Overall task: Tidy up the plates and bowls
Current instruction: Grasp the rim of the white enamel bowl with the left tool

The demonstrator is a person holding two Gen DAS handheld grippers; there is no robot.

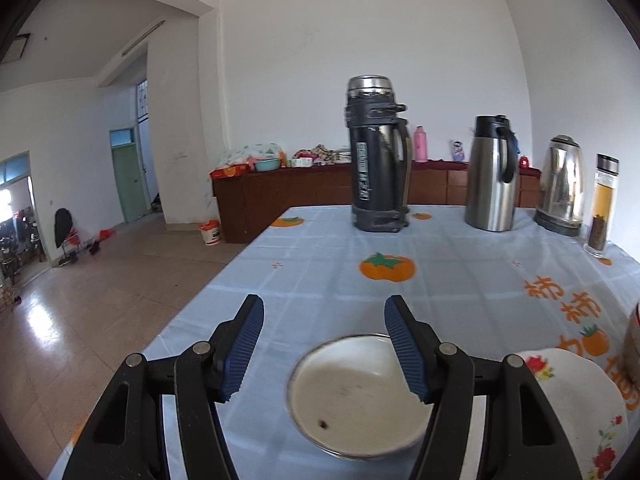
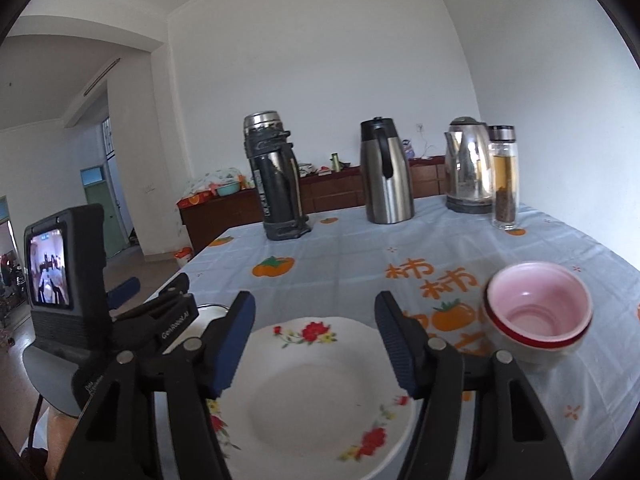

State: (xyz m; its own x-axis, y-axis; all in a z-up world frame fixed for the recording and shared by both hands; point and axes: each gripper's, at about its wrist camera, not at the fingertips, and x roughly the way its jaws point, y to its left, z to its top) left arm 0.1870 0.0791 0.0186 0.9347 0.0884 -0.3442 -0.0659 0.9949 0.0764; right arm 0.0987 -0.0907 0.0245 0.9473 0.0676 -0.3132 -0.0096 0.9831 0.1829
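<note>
A flowered white plate [image 2: 320, 392] is seen low in the centre of the right wrist view, lying flat on the tabletop [image 2: 360, 248]; a metal-rimmed white bowl [image 1: 356, 396] is seen low in the centre of the left wrist view, and a pink bowl [image 2: 540, 308] nested in a red-rimmed one stands at the right of the right wrist view, just beside the plate.

The step in hand is judged to be the approach: nothing has been lifted or stacked yet. The right hand-held gripper [image 2: 316, 344] is held released over the plate, which lies between and below its jaws, neither pad touching it. The left hand-held gripper [image 1: 324, 348] is likewise released, and the bowl sits below its gap, nearer the right-hand pad, with no contact seen.

For the next move, a lowering onto a rim is called for, so that one pad goes inside and one outside before closing.

Further up the frame, a dark flask [image 1: 376, 156], a steel jug [image 1: 492, 176], a kettle [image 1: 560, 184] and a glass tea bottle [image 1: 600, 204] are ranged along the far edge.
</note>
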